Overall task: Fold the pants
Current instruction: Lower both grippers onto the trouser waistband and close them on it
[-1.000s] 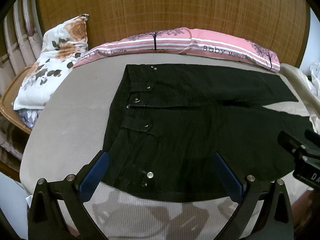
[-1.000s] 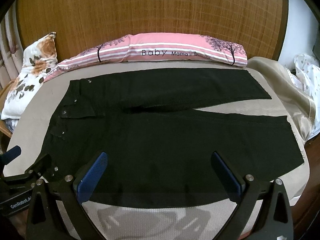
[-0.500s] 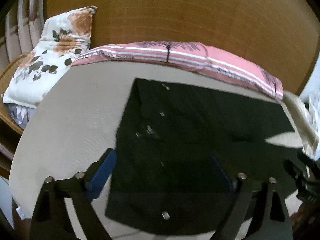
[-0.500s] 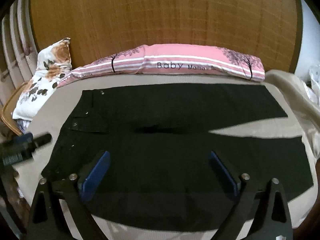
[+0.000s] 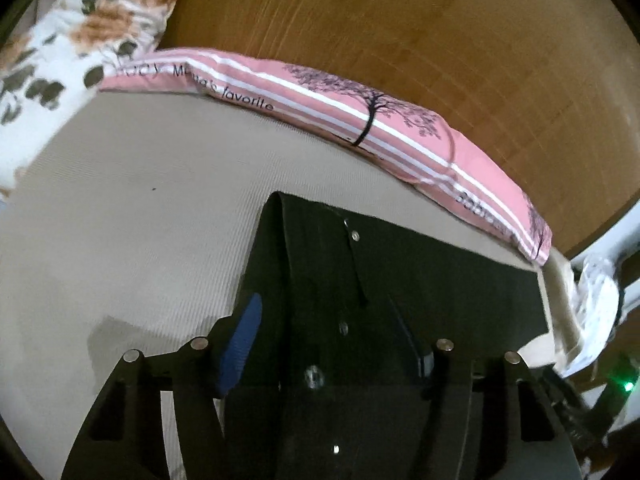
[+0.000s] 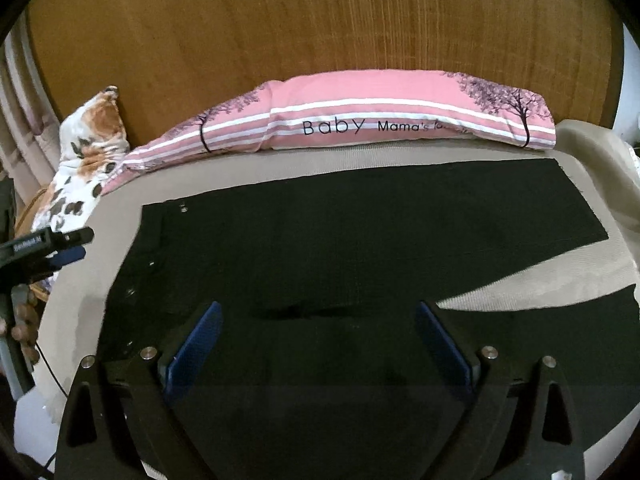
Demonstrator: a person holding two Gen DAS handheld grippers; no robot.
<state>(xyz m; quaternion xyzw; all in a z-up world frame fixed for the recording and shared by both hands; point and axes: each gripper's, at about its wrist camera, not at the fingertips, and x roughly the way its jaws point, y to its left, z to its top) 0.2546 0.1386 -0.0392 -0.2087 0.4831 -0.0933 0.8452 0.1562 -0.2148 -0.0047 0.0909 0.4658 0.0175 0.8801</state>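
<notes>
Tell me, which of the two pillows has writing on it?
The long pink striped pillow along the headboard, printed "Baby"; the floral pillow at the left shows only flowers.

A pink striped bolster (image 6: 400, 124) lies along the wooden headboard (image 6: 320, 20), touching a floral pillow (image 6: 86, 160).

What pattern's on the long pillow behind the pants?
Pink with white stripes, dark trees and lettering on the long pillow; clearest in the right wrist view.
</notes>
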